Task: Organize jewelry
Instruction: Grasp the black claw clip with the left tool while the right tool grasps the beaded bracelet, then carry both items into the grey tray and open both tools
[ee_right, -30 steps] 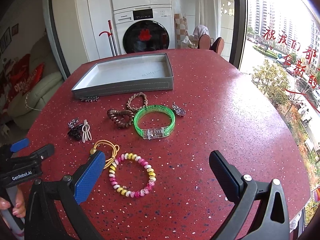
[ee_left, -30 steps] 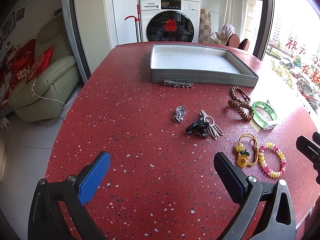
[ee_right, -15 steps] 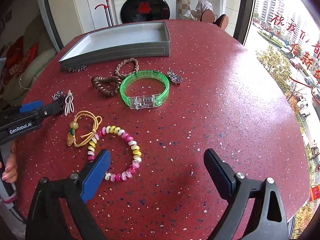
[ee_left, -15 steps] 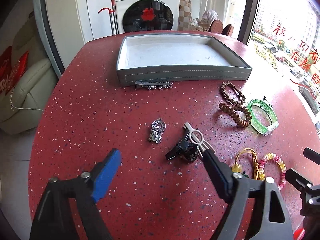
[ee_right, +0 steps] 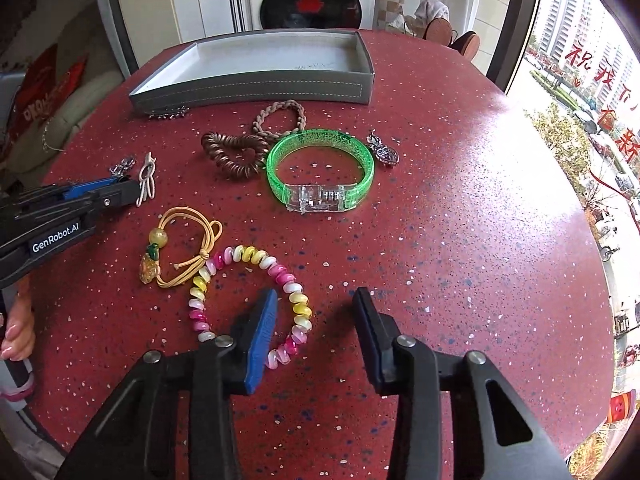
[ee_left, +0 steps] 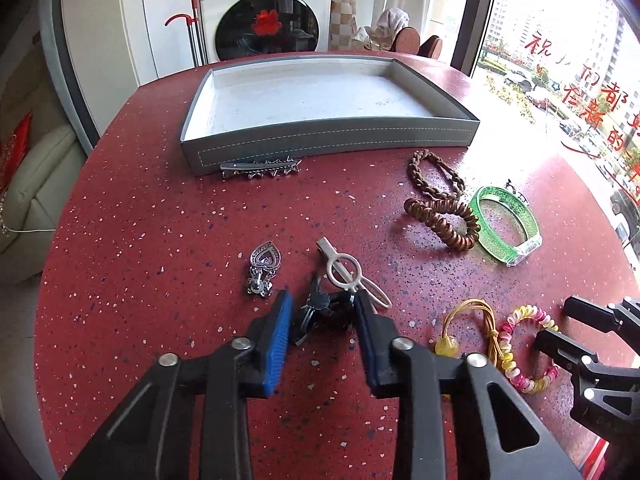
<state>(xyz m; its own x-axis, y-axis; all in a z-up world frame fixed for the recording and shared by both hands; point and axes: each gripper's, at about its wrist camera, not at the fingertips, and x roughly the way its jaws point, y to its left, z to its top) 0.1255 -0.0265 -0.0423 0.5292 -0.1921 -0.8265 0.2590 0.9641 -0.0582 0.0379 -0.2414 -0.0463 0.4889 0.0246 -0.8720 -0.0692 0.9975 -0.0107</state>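
**Left wrist view: my fingers close in around the black clip**

Left wrist view hides part of the black hair clip point(ee_left: 320, 308) behind my left gripper point(ee_left: 322, 306), whose jaws stand narrow on either side of it; I cannot tell whether the pads touch it. A pale ringed clip point(ee_left: 344, 270) lies against it, a silver heart pendant point(ee_left: 262, 266) just beside. My right gripper point(ee_right: 314, 306) is partly open, one finger inside the pink-and-yellow bead bracket point(ee_right: 256, 296), nothing gripped. The grey tray point(ee_left: 332, 136) at the table's point(ee_left: 140, 220) far edge holds nothing; a spiked silver barrette point(ee_left: 260, 168) rests against its front wall. Near the right edge lie a brown coil tie point(ee_left: 444, 220), braided band point(ee_left: 434, 176) and green bangle point(ee_left: 506, 220). A small dark charm point(ee_right: 384, 152) beside the bangle is hard to make out.
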